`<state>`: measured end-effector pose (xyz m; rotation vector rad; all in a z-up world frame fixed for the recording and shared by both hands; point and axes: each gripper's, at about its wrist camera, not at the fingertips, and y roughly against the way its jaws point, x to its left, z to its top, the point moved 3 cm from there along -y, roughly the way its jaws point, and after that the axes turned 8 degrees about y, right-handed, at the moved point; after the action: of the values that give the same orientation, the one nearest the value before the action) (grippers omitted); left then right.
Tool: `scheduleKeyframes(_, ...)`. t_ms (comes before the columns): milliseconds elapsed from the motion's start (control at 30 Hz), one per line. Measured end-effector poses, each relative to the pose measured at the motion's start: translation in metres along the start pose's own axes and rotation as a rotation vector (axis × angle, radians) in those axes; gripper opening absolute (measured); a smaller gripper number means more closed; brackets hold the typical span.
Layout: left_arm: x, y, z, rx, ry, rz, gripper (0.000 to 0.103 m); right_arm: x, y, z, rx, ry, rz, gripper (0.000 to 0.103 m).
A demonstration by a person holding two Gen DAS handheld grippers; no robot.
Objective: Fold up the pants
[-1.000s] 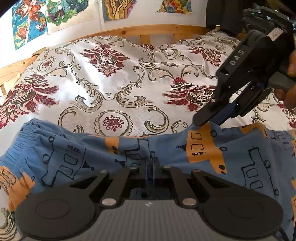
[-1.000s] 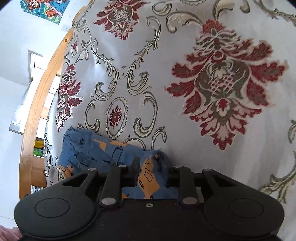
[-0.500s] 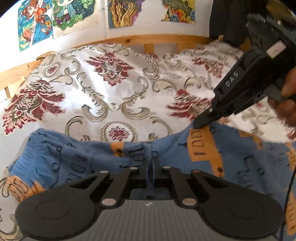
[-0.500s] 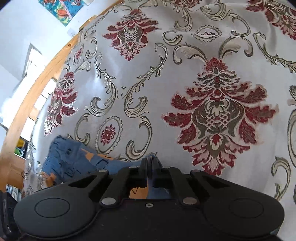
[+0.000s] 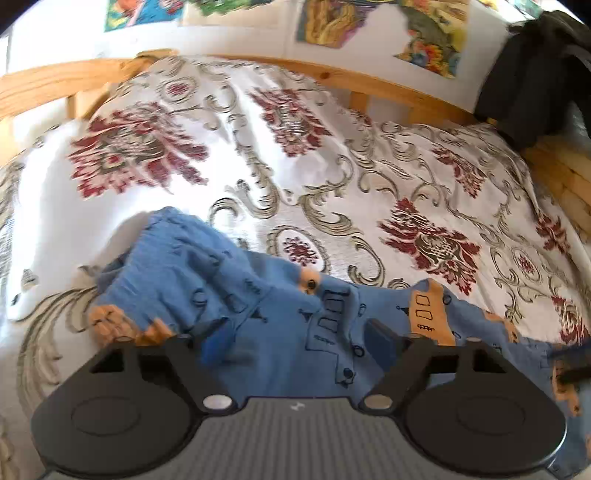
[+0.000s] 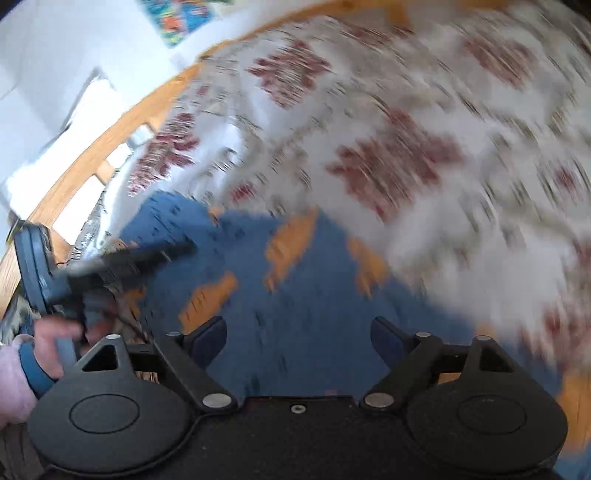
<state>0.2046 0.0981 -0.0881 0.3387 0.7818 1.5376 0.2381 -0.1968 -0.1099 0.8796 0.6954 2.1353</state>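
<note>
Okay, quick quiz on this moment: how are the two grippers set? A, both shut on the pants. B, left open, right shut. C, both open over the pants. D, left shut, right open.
C: the left gripper and the right gripper each show their fingers spread wide apart, with the blue pants lying loose on the bed cover between them.

- We see the whole right wrist view smeared by motion blur; the white bedspread with red and gold floral scrolls (image 6: 461, 122) loses its pattern there.
- The blue pants printed with orange vehicles (image 5: 332, 314) run under the left tool (image 5: 295, 339) and off the right edge.
- The colourful wall posters (image 5: 332, 18) are cut by the top edge.
- We cannot identify the dark cloth on the wooden bed frame (image 5: 524, 66).
</note>
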Motion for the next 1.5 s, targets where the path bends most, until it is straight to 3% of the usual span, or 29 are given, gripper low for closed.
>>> scheduleKeyframes(100, 0.004, 0.000, 0.000, 0.009, -0.044, 0.091, 0.091, -0.025, 0.012, -0.035, -0.026, -0.058, -0.113, 0.089)
scheduleKeyframes(200, 0.006, 0.008, -0.002, 0.007, -0.124, 0.134, 0.081, -0.052, 0.047, -0.067, -0.132, -0.093, -0.259, 0.083)
scheduleKeyframes(300, 0.002, 0.032, 0.005, -0.065, -0.146, 0.186, 0.083, -0.059, 0.096, -0.088, -0.232, -0.127, -0.447, 0.086)
scheduleKeyframes(367, -0.003, 0.053, 0.012, -0.153, -0.139, 0.222, 0.103, -0.051, 0.121, -0.100, -0.296, -0.128, -0.472, 0.089)
scheduleKeyframes(433, -0.011, 0.068, 0.013, -0.219, -0.160, 0.204, 0.103, -0.037, 0.134, -0.111, -0.339, -0.118, -0.445, 0.099)
scheduleKeyframes(500, -0.024, 0.065, 0.010, -0.194, -0.222, 0.195, 0.103, -0.025, 0.131, -0.126, -0.328, -0.101, -0.415, 0.102)
scheduleKeyframes(600, -0.041, 0.053, -0.002, -0.135, -0.291, 0.210, 0.103, -0.023, 0.116, -0.149, -0.267, -0.135, -0.449, 0.100)
scheduleKeyframes(733, -0.067, 0.046, -0.019, -0.093, -0.388, 0.164, 0.103, -0.030, 0.133, -0.174, -0.350, -0.274, -0.480, 0.101)
scheduleKeyframes(833, -0.103, 0.048, -0.028, -0.068, -0.448, 0.036, 0.103, -0.030, 0.155, -0.188, -0.418, -0.324, -0.510, 0.102)
scheduleKeyframes(967, -0.173, 0.039, -0.036, -0.024, -0.514, -0.222, 0.103, -0.036, 0.171, -0.199, -0.454, -0.369, -0.523, 0.102)
scheduleKeyframes(1167, -0.298, 0.005, -0.050, 0.153, -0.602, -0.567, 0.103, -0.050, 0.167, -0.205, -0.369, -0.408, -0.568, 0.102)
scheduleKeyframes(1233, -0.335, -0.002, -0.059, 0.182, -0.686, -0.639, 0.103, -0.054, 0.170, -0.210, -0.367, -0.433, -0.562, 0.101)
scheduleKeyframes(1300, -0.371, -0.007, -0.073, 0.169, -0.823, -0.689, 0.103, -0.059, 0.172, -0.211, -0.382, -0.472, -0.556, 0.092)
scheduleKeyframes(1400, -0.404, -0.017, -0.093, 0.158, -0.964, -0.720, 0.098, -0.072, 0.181, -0.216, -0.422, -0.561, -0.549, 0.077)
scheduleKeyframes(1500, -0.422, -0.022, -0.107, 0.219, -1.045, -0.784, 0.091, -0.088, 0.189, -0.223, -0.473, -0.687, -0.474, 0.072)
